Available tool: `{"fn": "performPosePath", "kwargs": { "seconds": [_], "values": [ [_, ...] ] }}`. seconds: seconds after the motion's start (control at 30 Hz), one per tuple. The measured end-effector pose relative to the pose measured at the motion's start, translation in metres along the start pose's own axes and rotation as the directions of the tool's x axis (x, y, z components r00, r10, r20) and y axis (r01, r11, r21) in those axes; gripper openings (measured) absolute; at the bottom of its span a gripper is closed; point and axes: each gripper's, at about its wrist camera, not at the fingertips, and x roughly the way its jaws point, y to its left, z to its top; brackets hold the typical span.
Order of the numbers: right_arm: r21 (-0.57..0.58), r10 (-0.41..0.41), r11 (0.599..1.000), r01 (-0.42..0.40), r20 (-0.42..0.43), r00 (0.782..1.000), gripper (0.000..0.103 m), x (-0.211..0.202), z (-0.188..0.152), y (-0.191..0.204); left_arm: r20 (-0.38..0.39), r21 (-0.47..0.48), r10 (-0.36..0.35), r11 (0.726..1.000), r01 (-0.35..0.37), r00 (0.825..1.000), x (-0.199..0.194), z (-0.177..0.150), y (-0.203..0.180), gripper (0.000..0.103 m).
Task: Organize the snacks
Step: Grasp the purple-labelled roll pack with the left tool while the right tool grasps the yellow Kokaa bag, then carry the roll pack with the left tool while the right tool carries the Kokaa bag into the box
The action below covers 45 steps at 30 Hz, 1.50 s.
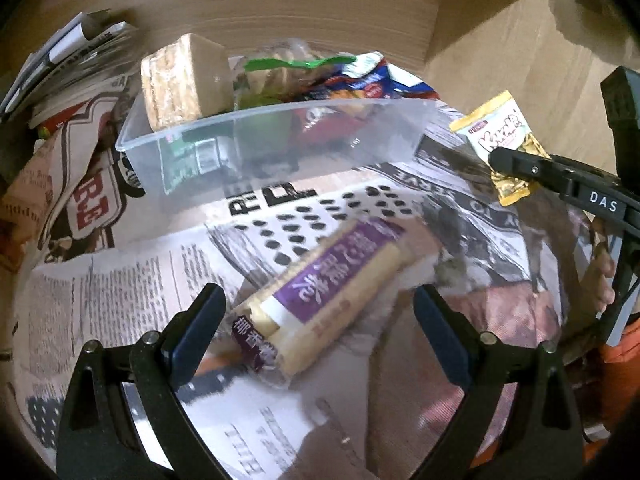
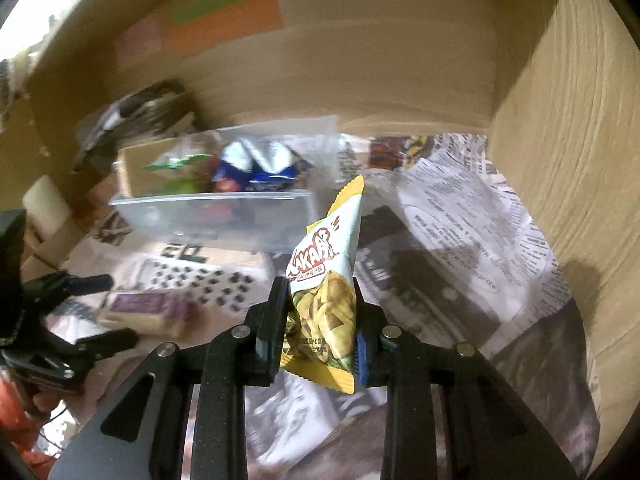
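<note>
A purple and cream wafer pack (image 1: 320, 292) lies on the newspaper between the fingers of my open left gripper (image 1: 318, 320), not gripped. It also shows in the right wrist view (image 2: 146, 312). My right gripper (image 2: 320, 320) is shut on a small yellow and white snack pouch (image 2: 328, 292) and holds it above the newspaper, to the right of the bin. The pouch also shows in the left wrist view (image 1: 500, 140). A clear plastic bin (image 1: 272, 140) stands behind, holding a round cracker stack (image 1: 184, 80), a green pack and a blue pack (image 1: 368, 80).
Newspaper (image 1: 120, 292) covers the surface. Wooden walls (image 2: 568, 168) close the back and right side. A pile of papers (image 1: 68, 64) lies at the far left behind the bin.
</note>
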Motion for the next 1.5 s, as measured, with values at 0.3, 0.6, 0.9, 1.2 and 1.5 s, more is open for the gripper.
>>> {"fn": "performPosePath", "kwargs": {
  "seconds": [0.3, 0.6, 0.9, 1.2, 1.5],
  "values": [
    [0.005, 0.069, 0.998, -0.069, 0.026, 0.997, 0.025, -0.014, -0.011, 0.01, 0.018, 0.024, 0.013, 1.0, -0.013, 1.0, -0.003, 0.008, -0.018, 0.088],
    [0.013, 0.09, 0.996, -0.091, 0.054, 0.994, 0.025, -0.026, -0.014, 0.013, 0.004, 0.05, 0.081, 0.995, -0.082, 0.997, 0.029, 0.019, -0.021, 0.05],
    [0.012, 0.119, 0.993, -0.12, 0.086, 0.989, 0.025, -0.026, -0.003, 0.015, 0.098, 0.028, 0.11, 0.993, -0.114, 0.989, -0.004, 0.023, -0.017, 0.048],
    [-0.024, 0.147, 0.989, -0.145, 0.133, 0.98, 0.025, -0.023, 0.024, 0.027, 0.238, -0.02, 0.121, 0.993, -0.12, 0.964, -0.058, 0.059, -0.003, 0.048],
    [-0.06, 0.158, 0.987, -0.149, 0.176, 0.972, 0.025, -0.013, 0.06, 0.034, 0.301, -0.073, 0.137, 0.99, -0.121, 0.944, -0.068, 0.102, 0.016, 0.048]
  ]
}}
